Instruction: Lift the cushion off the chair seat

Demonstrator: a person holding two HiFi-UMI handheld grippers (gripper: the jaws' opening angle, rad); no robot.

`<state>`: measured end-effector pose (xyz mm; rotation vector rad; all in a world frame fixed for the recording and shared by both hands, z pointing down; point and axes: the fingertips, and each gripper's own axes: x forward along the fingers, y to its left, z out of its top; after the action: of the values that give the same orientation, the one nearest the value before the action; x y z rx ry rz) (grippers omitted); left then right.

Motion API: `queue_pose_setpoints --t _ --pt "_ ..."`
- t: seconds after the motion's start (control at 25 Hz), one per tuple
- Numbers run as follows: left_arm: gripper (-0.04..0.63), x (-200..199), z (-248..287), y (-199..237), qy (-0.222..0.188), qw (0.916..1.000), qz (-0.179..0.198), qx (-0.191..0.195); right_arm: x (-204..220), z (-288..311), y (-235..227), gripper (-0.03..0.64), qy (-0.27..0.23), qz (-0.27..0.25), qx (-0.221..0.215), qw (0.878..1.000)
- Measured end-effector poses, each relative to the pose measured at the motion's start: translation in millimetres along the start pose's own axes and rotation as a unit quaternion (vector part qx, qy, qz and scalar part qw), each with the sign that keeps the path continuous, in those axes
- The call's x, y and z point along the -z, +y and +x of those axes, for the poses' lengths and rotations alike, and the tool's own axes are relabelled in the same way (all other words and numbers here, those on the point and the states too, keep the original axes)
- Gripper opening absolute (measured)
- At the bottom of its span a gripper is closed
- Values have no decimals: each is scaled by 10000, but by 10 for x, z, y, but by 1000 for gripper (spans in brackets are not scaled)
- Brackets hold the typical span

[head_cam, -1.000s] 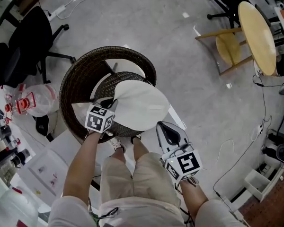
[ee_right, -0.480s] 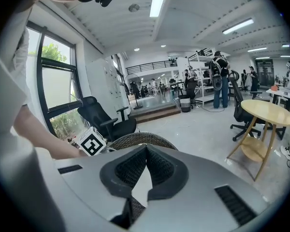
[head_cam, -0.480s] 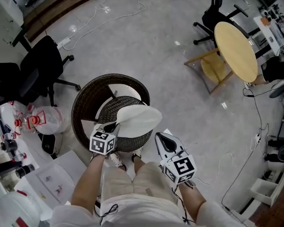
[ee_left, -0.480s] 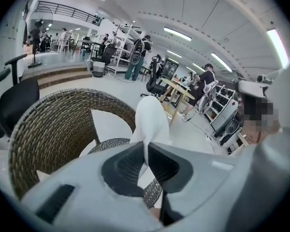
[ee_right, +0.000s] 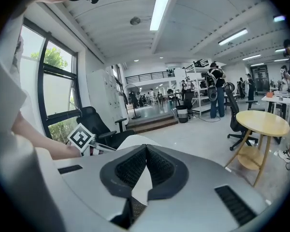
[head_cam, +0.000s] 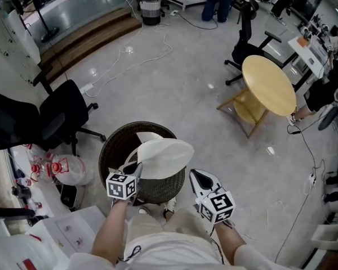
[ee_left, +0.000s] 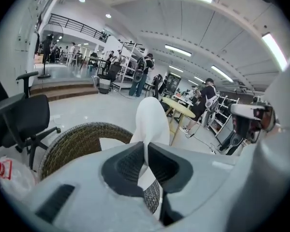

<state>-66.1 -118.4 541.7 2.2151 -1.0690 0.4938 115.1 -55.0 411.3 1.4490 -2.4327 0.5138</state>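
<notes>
The white round cushion (head_cam: 164, 157) hangs tilted above the dark wicker chair (head_cam: 110, 145), its near edge raised off the seat. My left gripper (head_cam: 136, 167) is shut on the cushion's left edge; in the left gripper view the fabric (ee_left: 152, 120) rises straight out of the closed tips of that gripper (ee_left: 146, 146). My right gripper (head_cam: 192, 174) sits at the cushion's near right edge. Its jaws (ee_right: 146, 148) meet at the tips, with white cushion fabric (ee_right: 131, 141) between and behind them. The person's legs stand just below the chair.
A black office chair (head_cam: 62, 114) stands to the left and a round wooden table (head_cam: 268, 85) to the right. A clear bag of red-capped bottles (head_cam: 59, 170) and papers (head_cam: 73, 229) lie at the near left. Cables cross the floor. People stand far off.
Both grippers have risen with the cushion. It lay flat on the seat a second ago and now hangs tilted and bent above it. The head view now takes in more of the room.
</notes>
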Motion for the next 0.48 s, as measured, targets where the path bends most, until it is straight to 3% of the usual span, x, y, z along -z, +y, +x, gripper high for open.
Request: queue_pose_setpoints --t 0.24,0.48 --pt "31 -566 -445 -39 -648 9975 139 -236 -389 -90 -129 2 -394 -110 138 9991" --pt "31 -1117 -1006 -56 -1454 9881 230 -446 -650 -170 -337 2 -619 -78 282 9977"
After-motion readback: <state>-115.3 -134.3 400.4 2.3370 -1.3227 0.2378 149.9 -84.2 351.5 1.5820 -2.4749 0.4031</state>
